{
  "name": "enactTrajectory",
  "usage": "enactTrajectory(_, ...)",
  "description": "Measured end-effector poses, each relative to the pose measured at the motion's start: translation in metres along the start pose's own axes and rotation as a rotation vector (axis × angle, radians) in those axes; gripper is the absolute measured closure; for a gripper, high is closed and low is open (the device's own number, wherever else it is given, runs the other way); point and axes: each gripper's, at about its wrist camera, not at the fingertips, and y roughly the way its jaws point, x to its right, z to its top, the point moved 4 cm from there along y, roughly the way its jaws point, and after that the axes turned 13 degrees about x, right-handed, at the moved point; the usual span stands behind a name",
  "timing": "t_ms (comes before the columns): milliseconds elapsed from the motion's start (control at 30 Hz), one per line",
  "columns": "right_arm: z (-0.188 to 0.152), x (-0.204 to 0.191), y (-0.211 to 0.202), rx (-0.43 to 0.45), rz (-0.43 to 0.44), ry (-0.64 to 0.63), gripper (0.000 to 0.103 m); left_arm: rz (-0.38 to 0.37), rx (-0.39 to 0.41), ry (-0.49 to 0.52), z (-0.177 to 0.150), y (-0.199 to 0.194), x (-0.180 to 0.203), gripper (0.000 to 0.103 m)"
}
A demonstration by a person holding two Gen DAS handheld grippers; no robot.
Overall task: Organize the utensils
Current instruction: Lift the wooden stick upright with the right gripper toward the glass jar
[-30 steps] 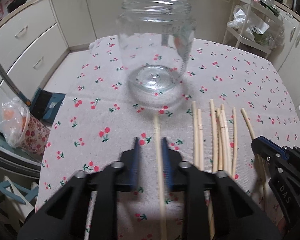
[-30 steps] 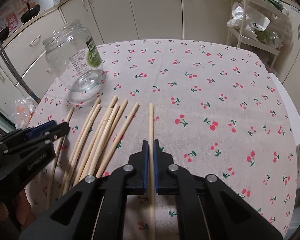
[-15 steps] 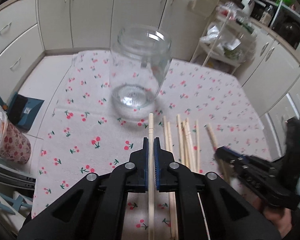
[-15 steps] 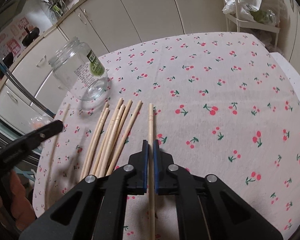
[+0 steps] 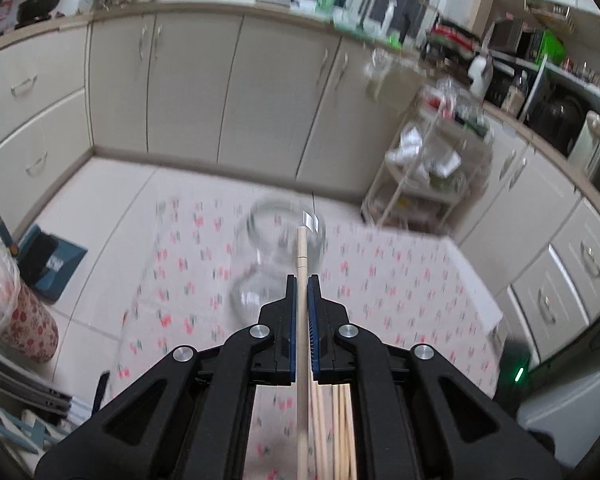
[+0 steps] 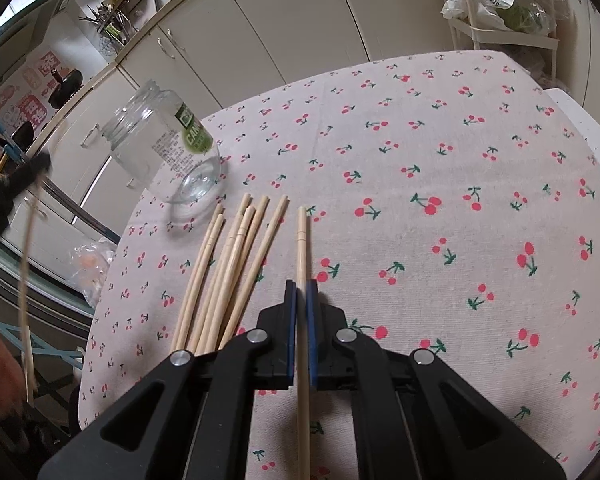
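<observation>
While the left gripper (image 5: 299, 290) pinches one chopstick (image 5: 301, 248) above the blurred, seemingly empty jar (image 6: 168, 156) near the table's (image 6: 440, 128) left edge, the right gripper (image 6: 300, 296) clamps another chopstick (image 6: 301, 240) beside the loose chopsticks (image 6: 236, 264).

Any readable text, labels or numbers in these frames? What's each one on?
"CAN…": green label on the glass jar, cut off; fine print beside it too small to read.
"4010": white bag on the shelf rack, faint.
Red-and-white wall stickers: characters not legible.
Left wrist view: blurred, nothing readable.
</observation>
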Motion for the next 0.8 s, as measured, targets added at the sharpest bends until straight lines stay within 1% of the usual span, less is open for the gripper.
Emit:
enactTrajectory(33, 0.000, 0.000, 0.000, 0.003, 0.001, 0.001, 0.097, -0.001, 0.019, -0.004, 0.008, 0.001, 0.002, 0.098)
enactTrajectory(100, 0.000, 0.001, 0.001, 0.007, 0.006, 0.012, 0.097, 0.006, 0.085, -0.003, 0.031, 0.003, 0.004, 0.098)
enactTrajectory(233, 0.000, 0.003, 0.001, 0.013, 0.018, 0.019, 0.097, 0.009, 0.187, -0.011, 0.070, 0.017, 0.010, 0.098)
enactTrajectory(300, -0.001, 0.004, 0.001, 0.014, 0.027, 0.026, 0.097, 0.010, 0.228, -0.024, 0.086, 0.026, 0.011, 0.098)
enactTrajectory(400, 0.000, 0.005, 0.001, 0.017, 0.040, 0.032, 0.097, 0.031, 0.291, -0.036, 0.106, 0.038, 0.011, 0.098)
enactTrajectory(500, 0.000, 0.007, 0.001, 0.021, 0.050, 0.039, 0.097, 0.077, 0.366, -0.032, 0.121, 0.049, 0.010, 0.098)
enactTrajectory(633, 0.001, 0.007, 0.001, 0.023, 0.058, 0.049, 0.097, 0.153, 0.456, -0.036, 0.132, 0.063, 0.008, 0.098)
enactTrajectory(800, 0.001, 0.007, 0.001, 0.025, 0.062, 0.056, 0.097, 0.216, 0.513, -0.026, 0.129, 0.078, 0.008, 0.098)
